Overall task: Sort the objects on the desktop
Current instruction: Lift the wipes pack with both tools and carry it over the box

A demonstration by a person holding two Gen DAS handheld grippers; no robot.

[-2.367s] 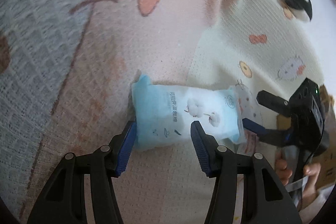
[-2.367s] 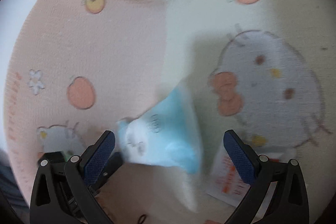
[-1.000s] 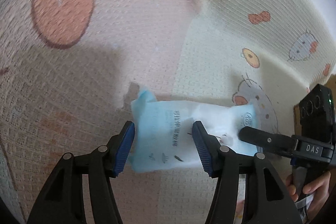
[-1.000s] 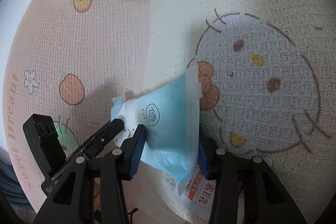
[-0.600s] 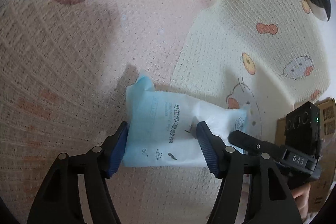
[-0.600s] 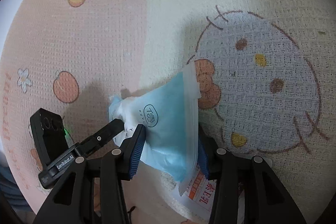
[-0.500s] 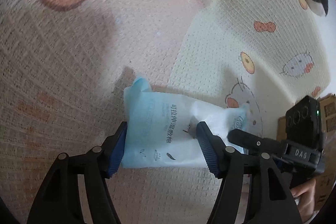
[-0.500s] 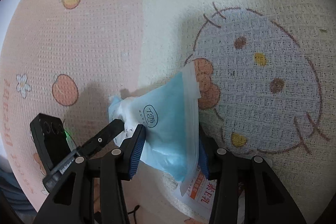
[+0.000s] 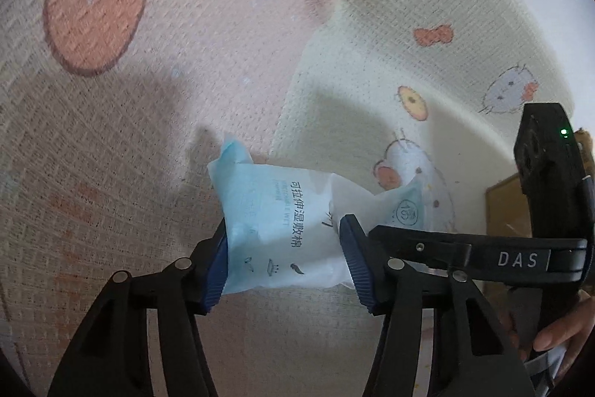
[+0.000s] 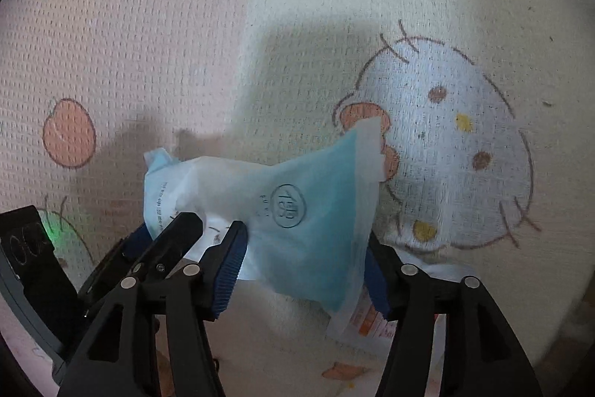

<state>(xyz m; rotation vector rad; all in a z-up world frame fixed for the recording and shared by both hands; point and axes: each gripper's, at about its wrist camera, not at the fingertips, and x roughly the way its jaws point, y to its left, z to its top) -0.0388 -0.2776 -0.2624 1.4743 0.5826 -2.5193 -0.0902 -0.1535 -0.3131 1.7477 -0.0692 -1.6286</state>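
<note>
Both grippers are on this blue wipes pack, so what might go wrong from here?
1. The right gripper is opening with the wipes pack between its jaws, so that end may sag or swing.
2. The left gripper is closing on the soft pack, which may crumple or slip.
3. A paper packet lies below; the pack might drop onto it.

We look from each gripper's wrist, steeply down along its fingers and close over the cartoon-printed mat [image 9: 241, 25]. Both views share the blue wet-wipe pack [image 9: 282, 229], seen from its opposite ends, and each catches the other gripper: the right gripper [image 9: 375, 233] and the left gripper [image 10: 163, 237]
</note>
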